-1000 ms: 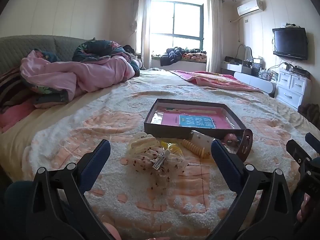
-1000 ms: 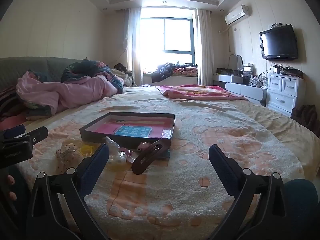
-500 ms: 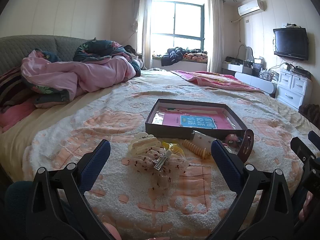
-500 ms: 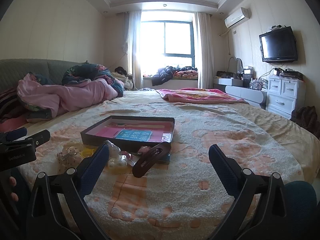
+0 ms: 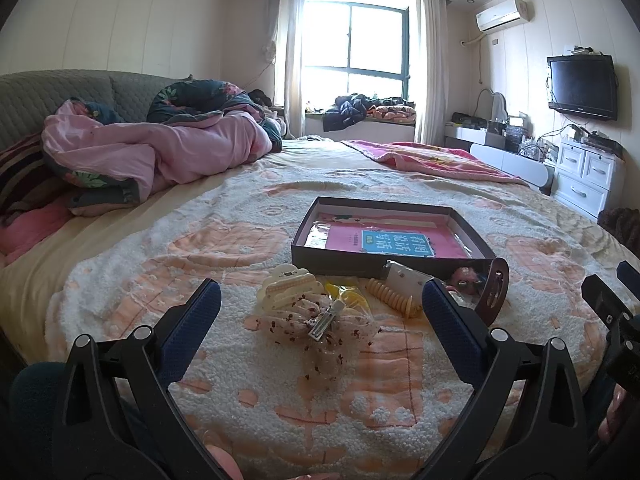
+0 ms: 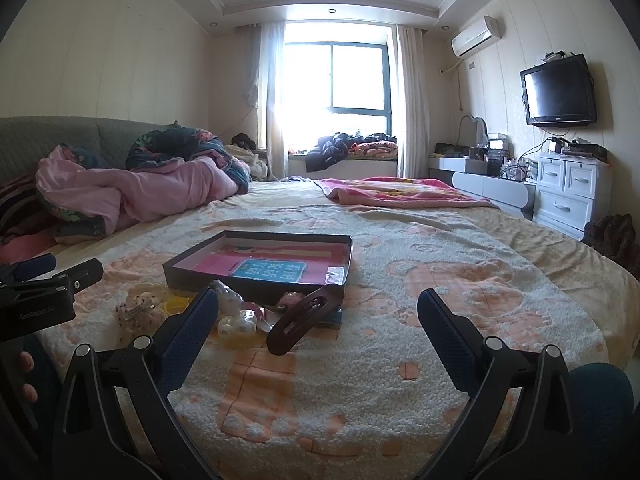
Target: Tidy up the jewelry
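A shallow dark box with a pink and blue card inside lies on the bed. In front of it sits a heap of hair accessories: a cream claw clip, a sheer dotted bow with a metal clip, a yellow piece, a cream spiral tie, a pink ornament and a dark brown oval barrette. Pearl-like beads lie beside the barrette. My left gripper is open just short of the bow. My right gripper is open, near the barrette.
A fleecy cream and peach blanket covers the bed. Crumpled pink and floral quilts lie at the back left, a pink blanket at the back right. White drawers and a wall TV stand to the right.
Both grippers have tilted upward a little, so the box and accessories sit lower in the views. The jaws stay open and nothing on the bed has moved.
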Motion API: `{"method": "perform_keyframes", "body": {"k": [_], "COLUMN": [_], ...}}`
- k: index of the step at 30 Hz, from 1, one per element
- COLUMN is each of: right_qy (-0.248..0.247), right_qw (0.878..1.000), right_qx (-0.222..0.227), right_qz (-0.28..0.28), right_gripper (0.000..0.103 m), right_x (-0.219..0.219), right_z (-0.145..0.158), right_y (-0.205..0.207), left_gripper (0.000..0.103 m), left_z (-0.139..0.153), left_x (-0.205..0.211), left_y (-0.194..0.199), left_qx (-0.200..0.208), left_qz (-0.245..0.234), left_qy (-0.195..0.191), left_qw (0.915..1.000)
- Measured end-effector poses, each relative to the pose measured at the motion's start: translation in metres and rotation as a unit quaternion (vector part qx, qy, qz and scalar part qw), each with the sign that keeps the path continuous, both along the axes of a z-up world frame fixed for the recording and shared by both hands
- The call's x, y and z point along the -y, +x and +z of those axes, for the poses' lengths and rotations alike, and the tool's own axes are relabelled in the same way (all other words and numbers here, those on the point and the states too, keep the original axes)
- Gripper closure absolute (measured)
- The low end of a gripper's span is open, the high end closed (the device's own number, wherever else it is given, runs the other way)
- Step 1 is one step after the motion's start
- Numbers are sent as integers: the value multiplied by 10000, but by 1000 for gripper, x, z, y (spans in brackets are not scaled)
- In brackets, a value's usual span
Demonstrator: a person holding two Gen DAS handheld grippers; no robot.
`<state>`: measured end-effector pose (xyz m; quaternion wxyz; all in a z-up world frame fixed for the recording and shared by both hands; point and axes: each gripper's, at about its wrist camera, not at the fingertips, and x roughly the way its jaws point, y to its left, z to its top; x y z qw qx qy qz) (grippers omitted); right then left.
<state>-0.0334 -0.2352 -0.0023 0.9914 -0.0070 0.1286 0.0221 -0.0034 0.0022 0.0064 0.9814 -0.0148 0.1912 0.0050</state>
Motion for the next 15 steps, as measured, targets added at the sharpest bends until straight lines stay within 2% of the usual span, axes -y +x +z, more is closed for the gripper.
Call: {"method": "perform_keyframes", "body": {"k": [15], "right_qy": [11], "right_qw": [10000], "right_qx": [-9], "right_qz": [2], "right_gripper": [6], "right_x": [0], "right_z": [0], "right_y": [1], "left_gripper": [11], "left_z": [-2], "left_x": [0], "left_y": [2], "left_qx": [-14], "left_qz": [3], "left_qy": [-2], "left_qw": [10000]}}
